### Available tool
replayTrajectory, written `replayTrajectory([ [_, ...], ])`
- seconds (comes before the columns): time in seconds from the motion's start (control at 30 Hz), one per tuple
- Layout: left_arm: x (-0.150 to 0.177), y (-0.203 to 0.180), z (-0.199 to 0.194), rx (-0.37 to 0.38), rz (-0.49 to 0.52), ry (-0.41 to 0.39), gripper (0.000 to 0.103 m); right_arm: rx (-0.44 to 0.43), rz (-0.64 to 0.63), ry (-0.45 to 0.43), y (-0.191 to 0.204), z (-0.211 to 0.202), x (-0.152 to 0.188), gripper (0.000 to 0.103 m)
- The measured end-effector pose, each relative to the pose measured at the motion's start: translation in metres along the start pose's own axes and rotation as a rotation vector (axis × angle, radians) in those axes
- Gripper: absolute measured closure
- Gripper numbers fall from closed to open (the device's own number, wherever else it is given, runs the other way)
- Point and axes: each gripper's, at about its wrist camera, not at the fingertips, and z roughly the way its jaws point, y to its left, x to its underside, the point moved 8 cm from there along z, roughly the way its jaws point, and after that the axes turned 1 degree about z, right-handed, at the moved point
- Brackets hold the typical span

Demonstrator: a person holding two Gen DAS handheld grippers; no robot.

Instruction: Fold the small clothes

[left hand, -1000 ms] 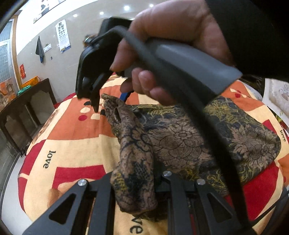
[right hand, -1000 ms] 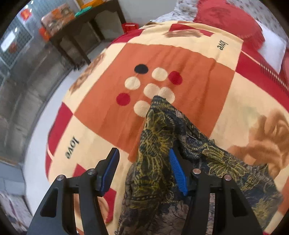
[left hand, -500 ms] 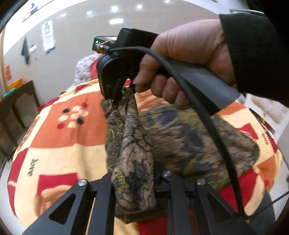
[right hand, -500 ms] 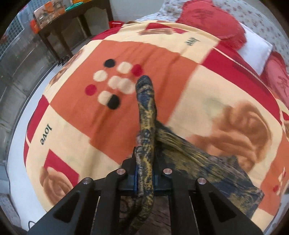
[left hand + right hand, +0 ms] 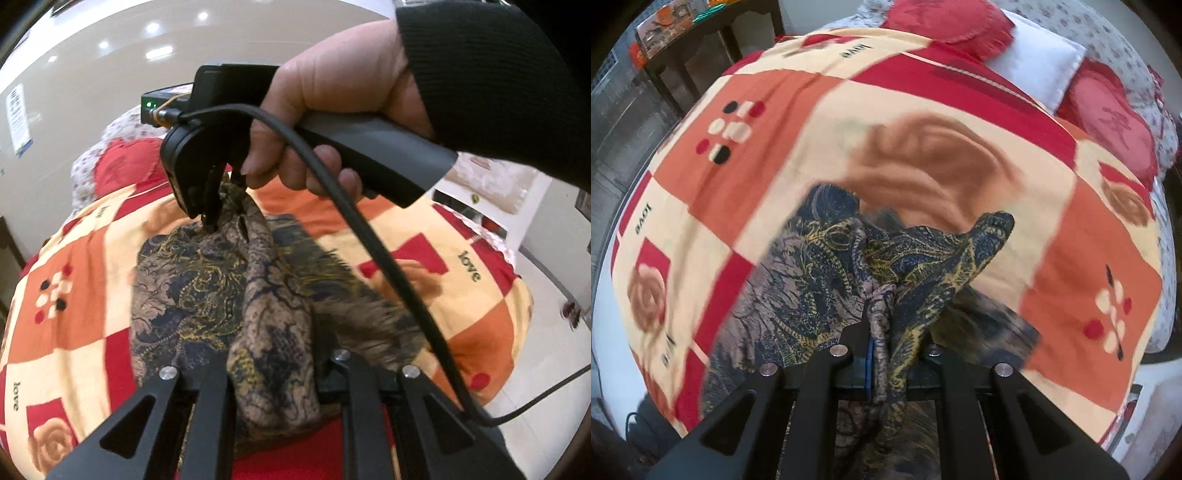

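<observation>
My left gripper (image 5: 273, 373) is clamped on a bunched fold of the patterned garment (image 5: 199, 288). My right gripper (image 5: 881, 354), jaws just closed, pinches another gathered edge of the same cloth; my right hand (image 5: 314, 122) grips its handle. The garment is stretched between both grippers above the orange, red and cream blanket (image 5: 923, 96), its lower part blurred.

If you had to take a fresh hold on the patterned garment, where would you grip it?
Probably the free corner sticking up right of the right gripper, approached from above: it stands clear of the blanket, while the rest of the garment is bunched.
</observation>
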Motion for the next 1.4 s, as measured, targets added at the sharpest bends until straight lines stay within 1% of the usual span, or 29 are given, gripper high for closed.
replayTrajectory([
  [0.23,-0.003,-0.035,0.025,0.034,0.023,0.059,0.089,-0.028,0.071,0.017,-0.043,0.021,0.031,0.092],
  [0.33,0.009,-0.045,0.041,0.038,0.047,0.129,0.087,-0.038,0.049,0.005,-0.050,0.036,0.037,0.090],
  [0.37,0.015,-0.047,0.045,0.040,0.056,0.147,0.083,-0.033,0.050,-0.008,-0.052,0.041,0.039,0.087],
  [0.4,0.021,-0.050,0.047,0.044,0.068,0.152,0.079,-0.039,0.070,-0.025,-0.056,0.046,0.042,0.080],
  [0.43,0.024,-0.054,0.044,0.047,0.076,0.147,0.076,-0.058,0.102,-0.054,-0.059,0.046,0.045,0.078],
  [0.5,0.031,-0.053,0.030,0.084,0.084,0.130,0.063,-0.108,0.184,-0.113,-0.066,0.039,0.051,0.077],
  [0.53,0.035,-0.051,0.023,0.100,0.085,0.119,0.060,-0.130,0.214,-0.137,-0.069,0.032,0.054,0.077],
  [0.57,0.038,-0.048,0.014,0.111,0.084,0.107,0.053,-0.140,0.242,-0.171,-0.074,0.022,0.058,0.077],
  [0.6,0.042,-0.039,0.002,0.125,0.072,0.089,0.049,-0.140,0.271,-0.222,-0.080,0.008,0.063,0.077],
  [0.63,0.044,-0.029,-0.006,0.131,0.055,0.077,0.048,-0.139,0.296,-0.277,-0.085,-0.010,0.070,0.076],
  [0.67,0.045,-0.017,-0.013,0.132,0.031,0.064,0.045,-0.131,0.305,-0.311,-0.088,-0.023,0.077,0.076],
  [0.7,0.044,0.000,-0.018,0.108,-0.007,0.052,0.037,-0.111,0.307,-0.347,-0.089,-0.039,0.085,0.076],
  [0.73,0.044,0.012,-0.019,0.078,-0.033,0.045,0.033,-0.092,0.295,-0.376,-0.085,-0.054,0.094,0.075],
  [0.77,0.041,0.031,-0.021,0.033,-0.074,0.027,0.027,-0.086,0.274,-0.398,-0.078,-0.065,0.101,0.075],
  [0.8,0.040,0.048,-0.019,-0.004,-0.113,0.015,0.026,-0.087,0.240,-0.428,-0.066,-0.077,0.111,0.075],
  [0.83,0.039,0.059,-0.018,-0.019,-0.145,0.016,0.026,-0.094,0.207,-0.446,-0.051,-0.085,0.120,0.075],
  [0.87,0.040,0.071,-0.013,-0.005,-0.200,0.026,0.027,-0.103,0.166,-0.458,-0.033,-0.090,0.131,0.075],
  [0.93,0.045,0.079,-0.003,0.067,-0.282,0.049,0.031,-0.104,0.114,-0.455,-0.009,-0.088,0.148,0.075],
  [0.97,0.050,0.080,0.005,0.096,-0.314,0.081,0.035,-0.105,0.100,-0.439,0.002,-0.082,0.156,0.075],
  [1.0,0.058,0.077,0.011,0.100,-0.308,0.107,0.046,-0.109,0.086,-0.414,0.013,-0.071,0.168,0.075],
  [1.07,0.073,0.074,0.021,0.036,-0.259,0.155,0.065,-0.083,0.086,-0.356,0.024,-0.044,0.187,0.076],
  [1.1,0.081,0.072,0.024,0.034,-0.257,0.168,0.067,-0.070,0.110,-0.324,0.022,-0.030,0.194,0.076],
  [1.13,0.088,0.069,0.026,0.039,-0.257,0.165,0.068,-0.060,0.152,-0.289,0.019,-0.011,0.204,0.076],
  [1.17,0.090,0.069,0.025,0.032,-0.253,0.152,0.069,-0.057,0.183,-0.300,0.016,-0.002,0.212,0.076],
  [1.2,0.090,0.070,0.025,0.031,-0.257,0.154,0.069,-0.071,0.213,-0.380,0.013,-0.002,0.216,0.075],
  [1.23,0.088,0.071,0.027,0.032,-0.260,0.156,0.070,-0.098,0.257,-0.421,0.010,-0.001,0.220,0.075],
  [1.27,0.087,0.072,0.028,0.033,-0.262,0.157,0.070,-0.119,0.293,-0.438,0.008,-0.001,0.222,0.075],
  [1.3,0.086,0.072,0.026,0.028,-0.258,0.157,0.070,-0.135,0.318,-0.442,0.006,-0.001,0.222,0.074],
  [1.4,0.072,0.076,0.019,0.013,-0.248,0.137,0.071,-0.132,0.293,-0.420,0.007,-0.006,0.216,0.073],
])
